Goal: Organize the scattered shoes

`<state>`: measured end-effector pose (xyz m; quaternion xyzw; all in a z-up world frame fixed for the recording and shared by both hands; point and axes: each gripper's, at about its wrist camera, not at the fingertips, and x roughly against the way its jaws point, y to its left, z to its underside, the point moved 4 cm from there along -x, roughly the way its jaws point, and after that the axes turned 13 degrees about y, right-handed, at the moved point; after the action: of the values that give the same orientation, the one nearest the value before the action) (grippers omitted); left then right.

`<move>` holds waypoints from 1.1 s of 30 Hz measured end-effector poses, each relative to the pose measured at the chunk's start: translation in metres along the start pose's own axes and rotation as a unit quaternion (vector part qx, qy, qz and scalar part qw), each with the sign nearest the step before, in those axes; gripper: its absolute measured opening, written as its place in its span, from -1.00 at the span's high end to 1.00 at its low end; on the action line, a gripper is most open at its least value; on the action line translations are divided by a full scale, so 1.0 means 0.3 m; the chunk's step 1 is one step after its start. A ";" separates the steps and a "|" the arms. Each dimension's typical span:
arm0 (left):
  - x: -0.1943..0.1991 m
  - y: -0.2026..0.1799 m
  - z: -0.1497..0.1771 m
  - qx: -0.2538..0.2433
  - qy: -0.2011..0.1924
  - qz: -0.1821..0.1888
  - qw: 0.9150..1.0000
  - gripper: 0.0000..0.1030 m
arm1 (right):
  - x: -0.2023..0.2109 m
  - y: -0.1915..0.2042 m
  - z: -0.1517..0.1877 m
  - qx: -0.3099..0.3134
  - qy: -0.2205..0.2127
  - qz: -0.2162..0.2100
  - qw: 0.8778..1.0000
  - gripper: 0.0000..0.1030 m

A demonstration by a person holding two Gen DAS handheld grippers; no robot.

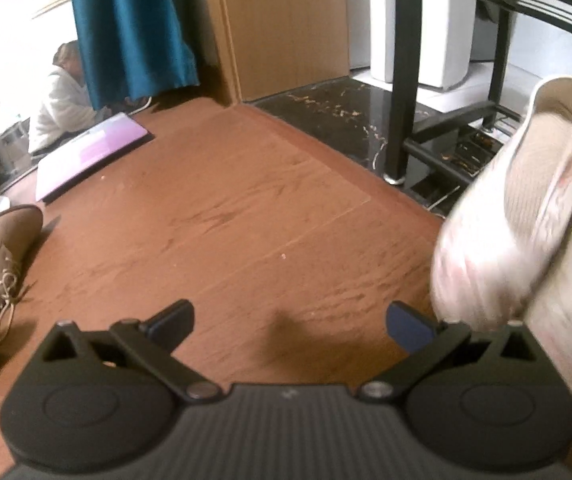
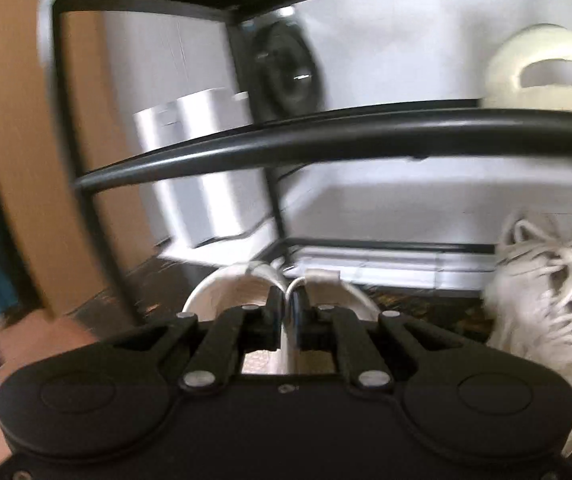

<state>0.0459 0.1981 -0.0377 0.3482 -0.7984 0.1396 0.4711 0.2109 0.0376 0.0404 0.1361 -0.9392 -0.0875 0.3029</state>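
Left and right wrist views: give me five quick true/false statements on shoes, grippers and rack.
1. The right gripper is shut on the pale shoes. True.
2. The left gripper holds the tan lace-up shoe. False: it is open and empty; that shoe lies on the wooden floor.
3. A cream slipper sits on an upper bar of the black rack. True.
4. The rack's lower level is bare. False: white laced sneakers sit there.
5. The curtain is red. False: it is teal.
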 end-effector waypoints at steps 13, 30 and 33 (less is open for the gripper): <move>-0.007 -0.006 0.009 0.003 0.018 0.008 1.000 -0.99 | 0.053 -0.123 -0.007 0.003 0.025 -0.052 0.998 -0.42; -0.025 0.054 0.000 0.040 0.033 -0.004 0.999 -0.99 | 0.062 -0.037 0.326 -0.016 0.145 0.028 0.989 -0.64; -0.020 0.055 -0.004 0.039 0.021 -0.009 0.999 -0.99 | 0.010 -0.032 0.328 -0.048 0.156 0.027 0.986 -0.64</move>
<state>0.0373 0.2133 -0.0403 0.3705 -0.7791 0.1736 0.4750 0.1521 0.0355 -0.0392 0.1082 -0.8787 -0.1019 0.4537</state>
